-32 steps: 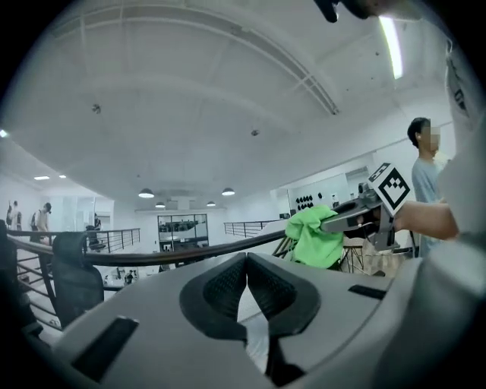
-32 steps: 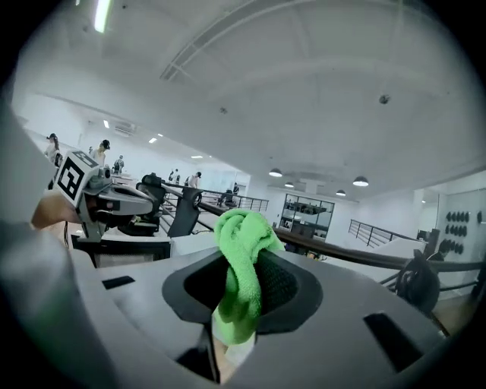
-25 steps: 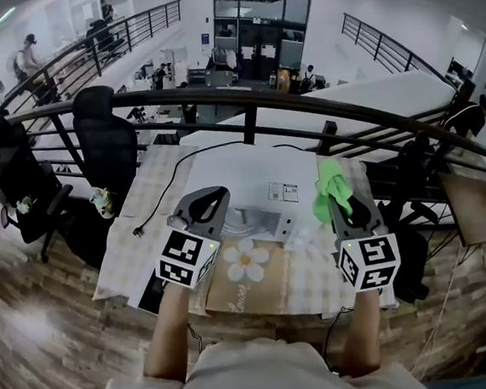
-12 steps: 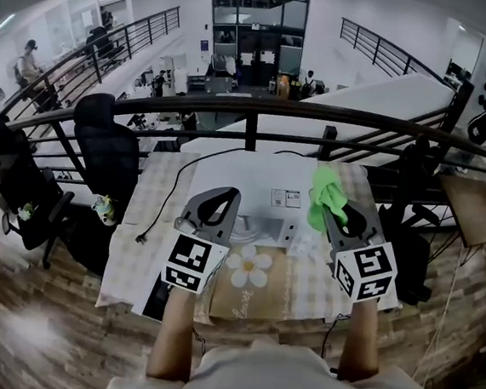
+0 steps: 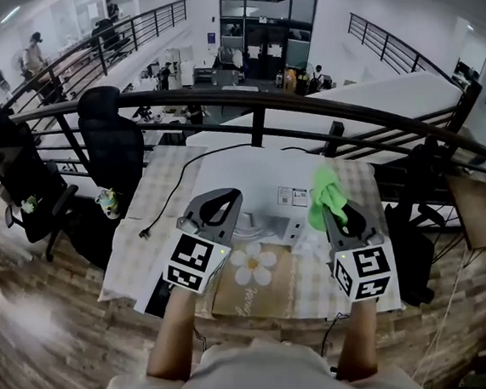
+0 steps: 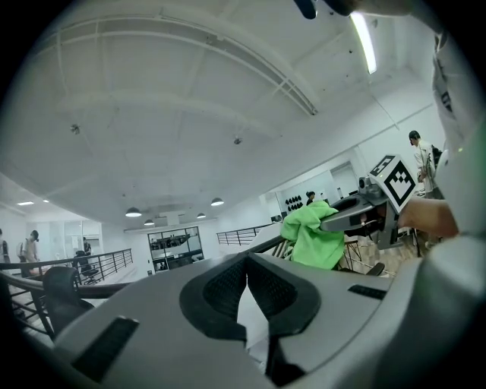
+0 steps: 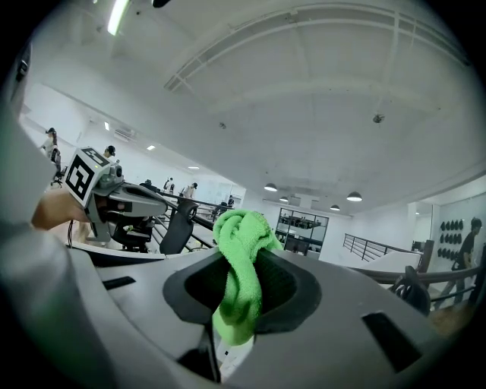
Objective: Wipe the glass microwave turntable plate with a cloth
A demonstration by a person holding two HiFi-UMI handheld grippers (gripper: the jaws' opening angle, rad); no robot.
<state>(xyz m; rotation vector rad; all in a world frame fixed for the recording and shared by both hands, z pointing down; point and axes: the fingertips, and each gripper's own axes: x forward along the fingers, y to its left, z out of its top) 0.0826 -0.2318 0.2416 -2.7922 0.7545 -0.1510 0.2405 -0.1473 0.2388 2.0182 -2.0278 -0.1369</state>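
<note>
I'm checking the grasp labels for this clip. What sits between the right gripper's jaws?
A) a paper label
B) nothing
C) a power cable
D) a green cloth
D: the right gripper view shows the right gripper with its jaws closed on a bunched green cloth.
</note>
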